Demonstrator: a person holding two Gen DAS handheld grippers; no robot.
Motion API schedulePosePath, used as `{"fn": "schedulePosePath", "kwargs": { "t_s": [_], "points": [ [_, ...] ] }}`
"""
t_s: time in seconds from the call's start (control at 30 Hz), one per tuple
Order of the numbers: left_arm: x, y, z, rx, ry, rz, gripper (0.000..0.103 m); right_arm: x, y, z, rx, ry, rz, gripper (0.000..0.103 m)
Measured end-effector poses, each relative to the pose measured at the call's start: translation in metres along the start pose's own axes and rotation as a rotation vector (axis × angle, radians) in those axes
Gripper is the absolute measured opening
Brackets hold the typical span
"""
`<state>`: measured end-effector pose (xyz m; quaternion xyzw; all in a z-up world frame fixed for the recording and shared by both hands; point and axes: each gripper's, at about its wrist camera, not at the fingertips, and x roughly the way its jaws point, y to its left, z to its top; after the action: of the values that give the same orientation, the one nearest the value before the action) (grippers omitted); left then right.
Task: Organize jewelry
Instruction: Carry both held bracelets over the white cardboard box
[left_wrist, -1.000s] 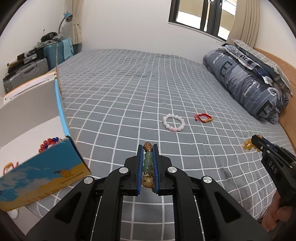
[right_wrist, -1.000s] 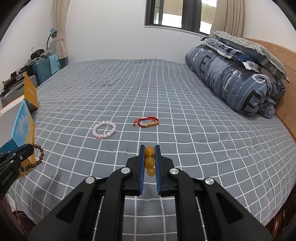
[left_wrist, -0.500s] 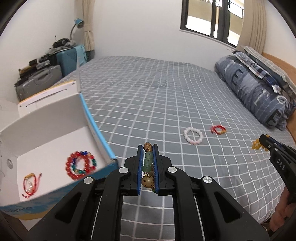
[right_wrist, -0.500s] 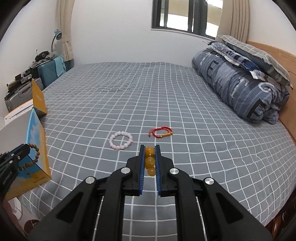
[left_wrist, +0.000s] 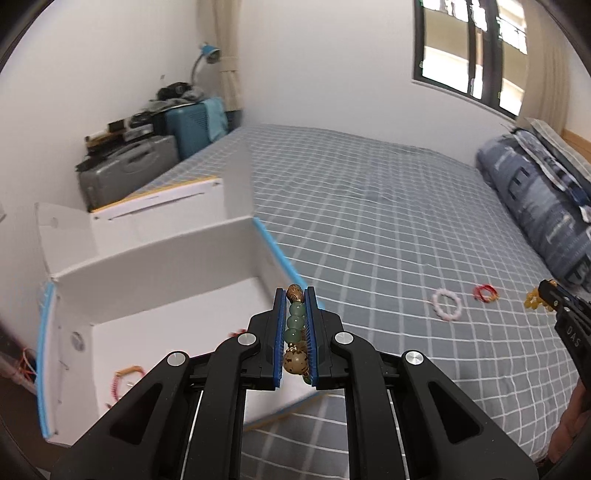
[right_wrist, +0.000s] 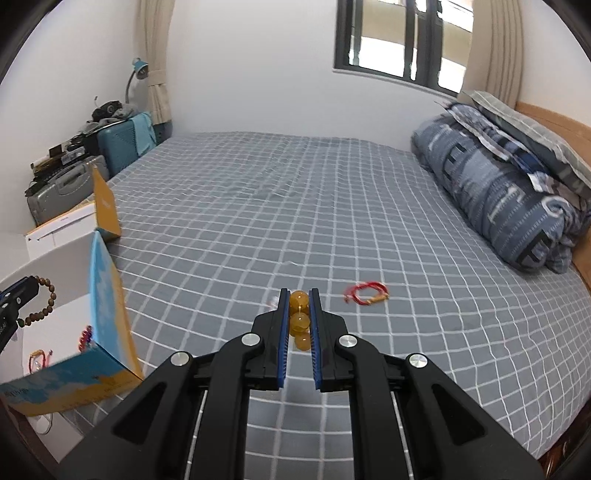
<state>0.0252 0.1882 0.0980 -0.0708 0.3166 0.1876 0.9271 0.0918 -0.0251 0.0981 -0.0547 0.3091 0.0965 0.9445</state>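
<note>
the left gripper (left_wrist: 294, 332) is clamping a brown-and-green beaded bracelet (left_wrist: 295, 325) between nearly closed jaws, hovering over the open white cardboard box with blue edges (left_wrist: 155, 258); the right gripper (right_wrist: 299, 325) is pinching an amber bead bracelet (right_wrist: 299, 321) above the grey checked bedsheet (right_wrist: 295, 206). a pale pink bead bracelet (left_wrist: 447, 304) and a red cord bracelet (right_wrist: 365, 293) are lying near each other on the sheet.

Box (left_wrist: 155, 258) open-topped, walls upright at 9–10 o'clock; bed (right_wrist: 258, 206) flat, open toward 12; quilt (right_wrist: 498, 184) bulks at 2 o'clock; suitcases (right_wrist: 122, 147) beyond bed at 10.

"DAS" on right gripper (left_wrist: 546, 299) body; box (right_wrist: 74, 373) print unreadable.
</note>
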Motion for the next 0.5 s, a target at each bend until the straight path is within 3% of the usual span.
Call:
{"fn": "schedulePosePath", "kwargs": {
  "t_s": [0.3, 0.5],
  "points": [
    [-0.004, 0.075, 0.008, -0.065, 0.005, 0.098, 0.010, -0.001, 0.075, 0.021, -0.068, -0.045, 0.077, 0.009],
    [-0.002, 0.128, 0.000, -0.119, 0.032, 0.172, 0.010, -0.006, 0.142, 0.031, -0.137, -0.087, 0.184, 0.009]
  ]
}}
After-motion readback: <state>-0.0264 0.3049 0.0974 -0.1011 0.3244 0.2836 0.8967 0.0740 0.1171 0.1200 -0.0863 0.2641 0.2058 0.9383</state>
